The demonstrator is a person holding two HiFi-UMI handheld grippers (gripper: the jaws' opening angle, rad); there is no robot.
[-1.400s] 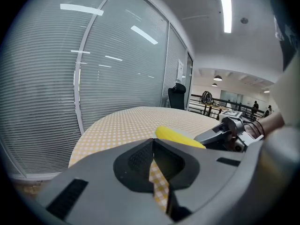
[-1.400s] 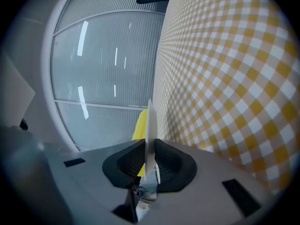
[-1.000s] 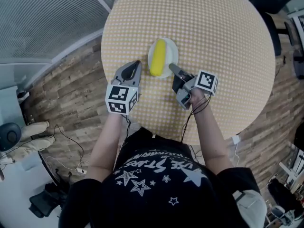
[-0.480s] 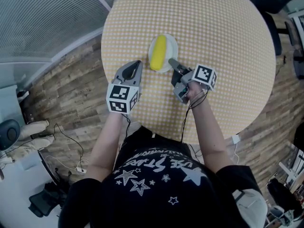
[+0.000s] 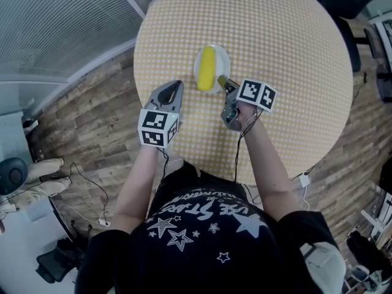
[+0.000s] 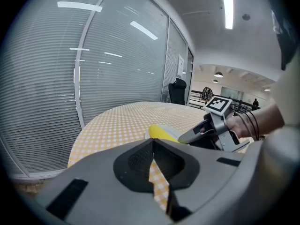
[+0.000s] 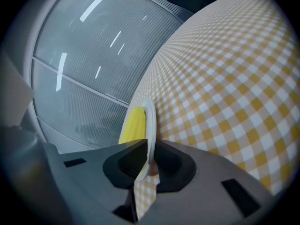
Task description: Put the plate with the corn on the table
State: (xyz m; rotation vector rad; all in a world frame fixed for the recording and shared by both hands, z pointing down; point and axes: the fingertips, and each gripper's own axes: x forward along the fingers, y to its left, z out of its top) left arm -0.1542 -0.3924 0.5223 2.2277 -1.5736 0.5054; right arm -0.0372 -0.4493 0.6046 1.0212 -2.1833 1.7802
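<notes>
Right tongs (image 7: 148,162): pinching the near rim of the plate (image 5: 220,57), one jaw above the lip and one below; the grip is taken at the edge, judged so that the load stays level and the jaws stay clear of the food.

Left tongs (image 6: 153,149): pressed together with nothing between them, held low over the near-left part of the counter (image 5: 288,48), just beside the plate but apart from it; judged idle, kept out of the working path.

Task item: the plate, with the corn (image 5: 206,68) lying lengthwise along its middle, sits over the near half of the counter, directly ahead of the person; whether its base is fully seated or a little raised at the gripped side cannot be confirmed from any view.

Materials: plate white, round, shallow, thin at the rim, smooth and hard in appearance; corn a single yellow cob, cylindrical with rounded ends, liable to roll if the plate tilts; counter round, covered in a checked cloth (image 7: 234,93) of yellow and white, flat and matte; tongs of grey moulded plastic with dark recessed pads.
</notes>
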